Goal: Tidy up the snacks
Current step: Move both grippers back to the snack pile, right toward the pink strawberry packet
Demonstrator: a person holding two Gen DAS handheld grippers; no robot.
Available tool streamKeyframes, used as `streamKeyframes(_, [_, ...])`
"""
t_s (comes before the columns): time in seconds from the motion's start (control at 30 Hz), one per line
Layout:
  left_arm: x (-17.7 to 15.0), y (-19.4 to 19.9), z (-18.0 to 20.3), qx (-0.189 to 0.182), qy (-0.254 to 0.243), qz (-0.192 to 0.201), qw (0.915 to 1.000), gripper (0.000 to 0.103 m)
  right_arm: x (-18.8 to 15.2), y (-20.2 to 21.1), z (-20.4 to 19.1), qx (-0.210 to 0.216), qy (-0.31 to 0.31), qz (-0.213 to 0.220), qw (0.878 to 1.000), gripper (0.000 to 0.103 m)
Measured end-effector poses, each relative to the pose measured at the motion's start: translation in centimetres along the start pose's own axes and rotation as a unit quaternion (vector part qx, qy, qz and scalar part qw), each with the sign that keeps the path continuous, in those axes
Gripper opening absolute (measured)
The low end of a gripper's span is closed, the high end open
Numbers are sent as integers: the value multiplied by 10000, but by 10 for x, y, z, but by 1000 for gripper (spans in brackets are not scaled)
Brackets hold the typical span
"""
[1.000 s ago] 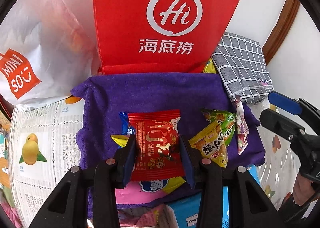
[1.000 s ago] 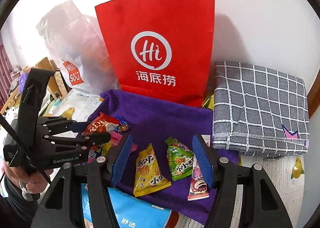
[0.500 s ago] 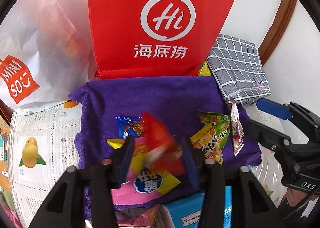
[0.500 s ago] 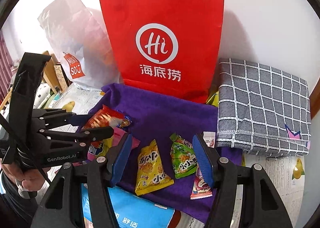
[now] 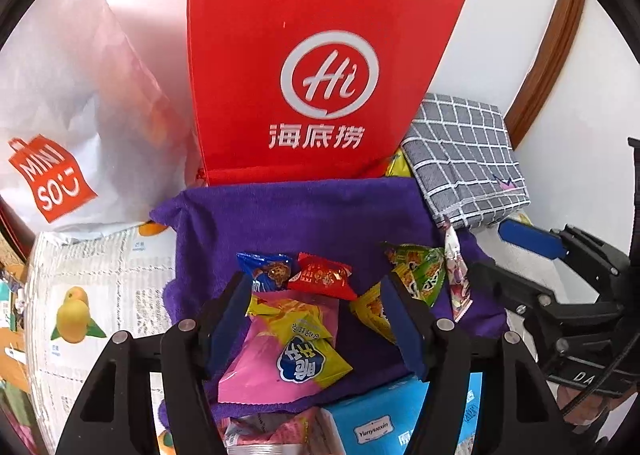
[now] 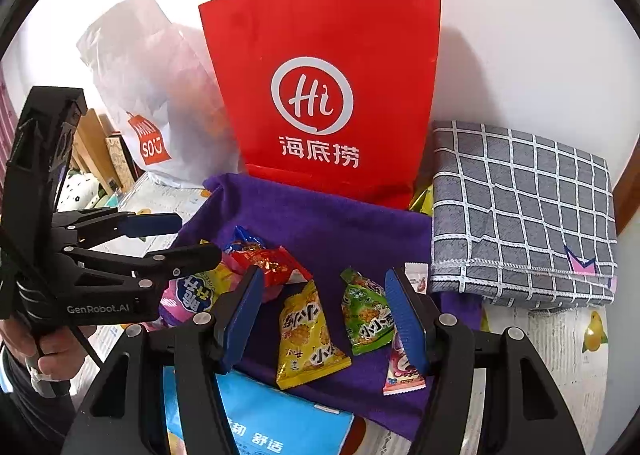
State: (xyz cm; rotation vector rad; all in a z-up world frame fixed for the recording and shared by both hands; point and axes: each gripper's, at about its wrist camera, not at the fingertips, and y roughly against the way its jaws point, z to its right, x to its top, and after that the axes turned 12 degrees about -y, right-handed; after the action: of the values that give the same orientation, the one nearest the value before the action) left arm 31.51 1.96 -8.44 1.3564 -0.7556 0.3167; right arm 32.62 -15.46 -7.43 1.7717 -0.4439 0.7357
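2 open hand-held grippers [image 5: 316, 319] [image 6: 324, 311] above snacks [image 6: 308, 335]

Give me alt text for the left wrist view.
The left gripper, jaws opening and empty, hangs over a pile of snack packets on a purple towel, a red packet lying on top. A red paper bag stands behind.
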Motion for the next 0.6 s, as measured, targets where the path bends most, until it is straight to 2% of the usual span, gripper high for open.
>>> streamKeyframes(0.1, [1, 11, 3, 44, -70, 95, 9999, 65, -4, 9, -3, 86, -100, 24, 9999, 62])
streamKeyframes(0.23, [2, 26, 10, -6, -216, 226, 9995, 65, -16, 35, -3, 68, -322, 262, 9991, 62])
streamKeyframes(0.47, [4, 54, 35, 41, -618, 471, 9970, 65, -47, 80, -8, -347, -345, 468, 9977, 62])
streamKeyframes(0.6, [5, 68, 43, -51, -670, 514, 9964, 65, -74, 112, -7, -578, -516, 654, 9948, 62])
